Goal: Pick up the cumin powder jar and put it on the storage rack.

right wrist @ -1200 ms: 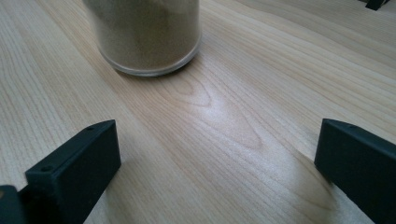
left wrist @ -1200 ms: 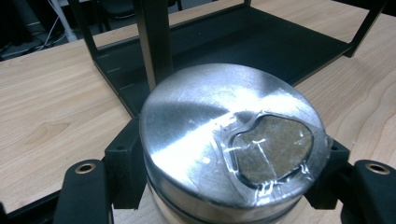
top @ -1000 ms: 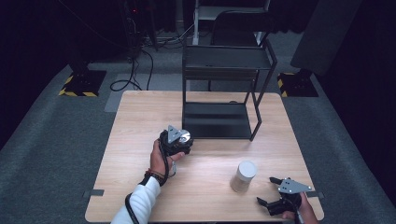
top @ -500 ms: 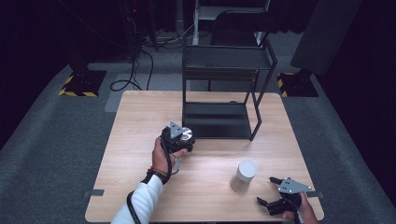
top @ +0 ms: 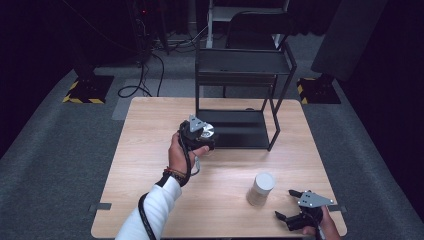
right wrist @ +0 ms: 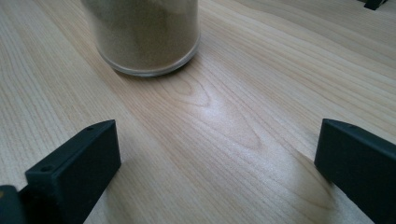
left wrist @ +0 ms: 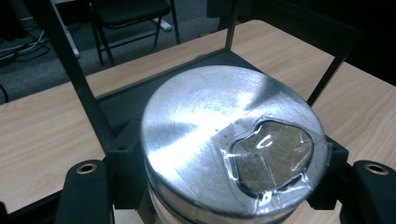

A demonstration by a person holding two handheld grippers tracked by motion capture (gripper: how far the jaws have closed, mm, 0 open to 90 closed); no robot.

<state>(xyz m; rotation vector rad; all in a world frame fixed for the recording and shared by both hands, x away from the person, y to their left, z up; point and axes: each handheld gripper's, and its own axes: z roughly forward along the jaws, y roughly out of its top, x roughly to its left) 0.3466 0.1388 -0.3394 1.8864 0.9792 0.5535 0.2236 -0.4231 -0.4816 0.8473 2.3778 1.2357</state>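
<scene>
The left gripper (top: pixel 199 135) is gripping a can (left wrist: pixel 232 144), jaws clamped on its sides, and holding it up above the table (top: pixel 150 190) just at the near left corner of the black rack (top: pixel 240 95). In the left gripper view the can's silver lid is gleaming at us, with a torn patch of foil showing brown contents underneath, and the rack's lower shelf and a thin post are sitting right behind it. The left hand (top: pixel 177 155) is wrapping round the gripper's body, white sleeve coming in from the near edge, cable trailing down along the forearm.

Over at the near right corner, the right gripper (top: pixel 292 210) is resting low by the table edge with its jaws standing wide apart, nothing between them. Just ahead of it a jar (top: pixel 262 188) is standing upright on the wood, near but not touching; in the right gripper view its glass base, full of tan powder, is sitting beyond the open jaws, towards the left one.
</scene>
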